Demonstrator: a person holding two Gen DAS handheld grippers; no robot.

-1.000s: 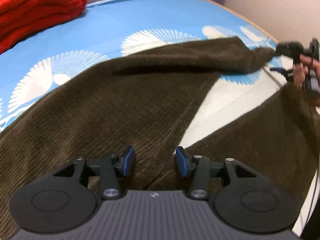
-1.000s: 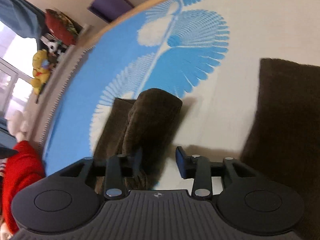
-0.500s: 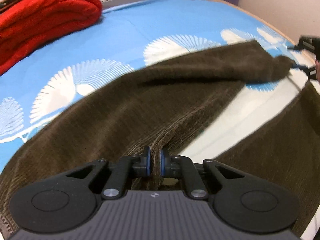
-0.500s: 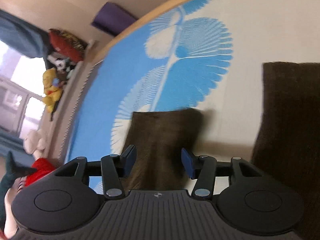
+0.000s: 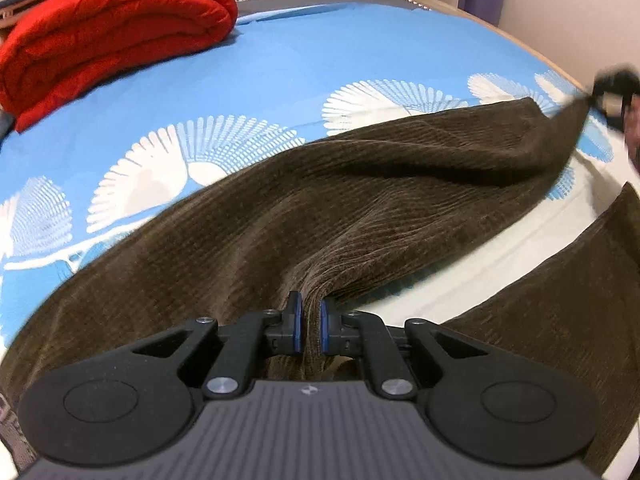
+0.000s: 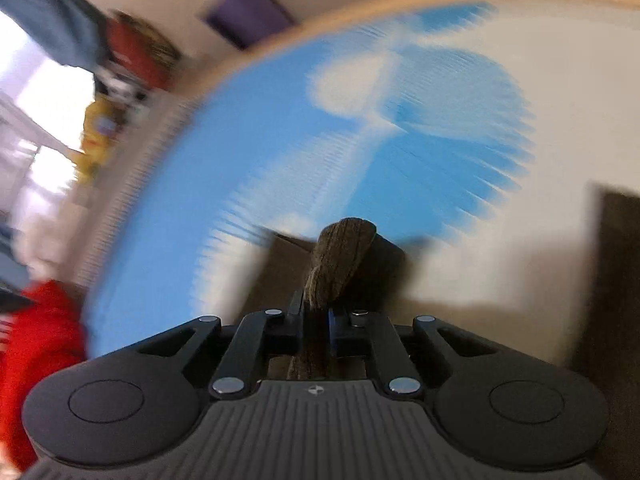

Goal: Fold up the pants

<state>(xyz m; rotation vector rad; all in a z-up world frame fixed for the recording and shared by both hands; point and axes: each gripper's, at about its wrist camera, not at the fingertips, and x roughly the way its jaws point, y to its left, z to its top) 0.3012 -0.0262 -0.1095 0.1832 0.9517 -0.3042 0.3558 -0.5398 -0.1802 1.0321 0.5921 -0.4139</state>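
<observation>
On the bed (image 5: 320,52), spread with a blue-and-white fan-print sheet, we are looking at brown corduroy pants (image 5: 304,216) lying open across the cover, with both legs splayed apart and a pale strip of sheet showing between them. Toward the head of the bed, well apart from the pants, a rolled red blanket (image 5: 112,28) is sitting against the frame.

We are judging the fold as barely begun: no part of the garment is yet lying doubled over another, and only the grasping seems done. What is left, as we read it, is carrying the far leg across onto the near one, then folding the length down, and smoothing the result.

The far leg is rising off the bed in a sagging ridge between two grip points. At its inner seam, on the near side of the bed, the left gripper (image 5: 311,324) is pinching a bunched pleat of corduroy, its blue pads pressed in on the cloth. At the cuff end, by the bed's far edge, the right gripper (image 6: 314,328) is clamping a narrow gather of the hem, which is standing up in a twisted tuft above the jaws; that view is heavily blurred, so finer detail is beyond us.
</observation>
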